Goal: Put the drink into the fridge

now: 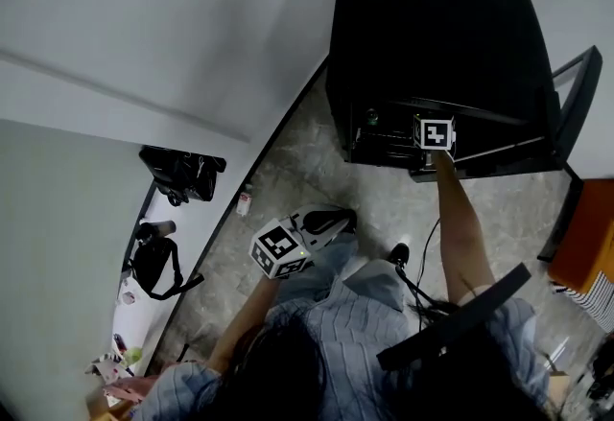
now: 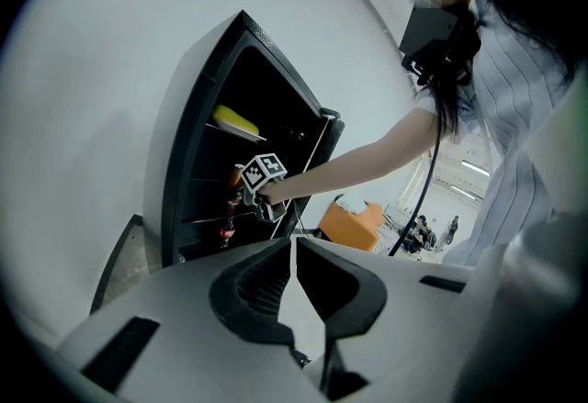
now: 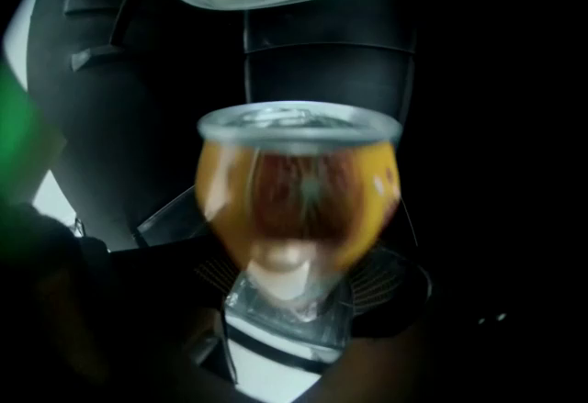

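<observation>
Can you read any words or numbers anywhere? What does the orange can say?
Orange can: there is print on it, but it is too blurred to read.
Marker cubes: only black-and-white square patterns, no letters or numbers.
No readable words, brands or numbers show anywhere else.

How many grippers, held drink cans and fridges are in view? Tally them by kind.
grippers: 2, the left gripper, shut and empty, and the right gripper
orange drink can: 1, held by the right gripper
fridge: 1, door open
Total: 4
</observation>
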### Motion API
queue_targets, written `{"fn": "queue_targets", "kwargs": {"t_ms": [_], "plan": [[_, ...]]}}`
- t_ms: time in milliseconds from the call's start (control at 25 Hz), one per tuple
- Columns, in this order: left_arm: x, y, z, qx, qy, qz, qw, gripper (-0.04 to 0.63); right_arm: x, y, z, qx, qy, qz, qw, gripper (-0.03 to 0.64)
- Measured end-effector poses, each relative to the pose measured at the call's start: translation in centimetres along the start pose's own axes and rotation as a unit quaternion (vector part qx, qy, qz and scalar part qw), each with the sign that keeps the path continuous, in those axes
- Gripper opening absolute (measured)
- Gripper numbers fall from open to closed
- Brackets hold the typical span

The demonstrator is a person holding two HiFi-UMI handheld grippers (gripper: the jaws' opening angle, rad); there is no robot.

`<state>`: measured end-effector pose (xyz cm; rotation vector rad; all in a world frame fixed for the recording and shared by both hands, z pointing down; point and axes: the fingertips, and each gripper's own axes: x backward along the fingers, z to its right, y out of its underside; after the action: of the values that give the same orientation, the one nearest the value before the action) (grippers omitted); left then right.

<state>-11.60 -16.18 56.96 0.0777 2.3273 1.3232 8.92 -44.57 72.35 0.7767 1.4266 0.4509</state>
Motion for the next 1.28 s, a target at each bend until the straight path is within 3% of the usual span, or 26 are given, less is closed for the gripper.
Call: {"fn": "queue_targets", "kwargs": {"t_ms": [200, 640, 1040, 1280], "plan": [[-0.8, -0.3, 0.5, -0.002, 0.01, 0.005, 0.9999, 0.011, 1.9, 2.3, -1.1, -0.045, -0.026, -0.002, 0.999, 0.327], [-3.4, -1.3, 2.5, -0.012, 0.035, 0.009, 0.9993, 0.011, 8.8, 5.4, -2.6, -0.07, -0.051, 0.031, 0.996, 0.325], [-5.0, -2.0, 4.7, -0.008, 0.022, 0.024, 0.9994, 0.011, 18.5, 7.7, -5.8, -0.122, -0.124, 0.06, 0.983, 0.325], [-5.6, -1.8, 6.1, -0.005, 0.01, 0.028, 0.9995, 0.011, 24.5, 9.7, -7.8, -0.104, -0.167, 0.062, 0.978, 0.325]]}}
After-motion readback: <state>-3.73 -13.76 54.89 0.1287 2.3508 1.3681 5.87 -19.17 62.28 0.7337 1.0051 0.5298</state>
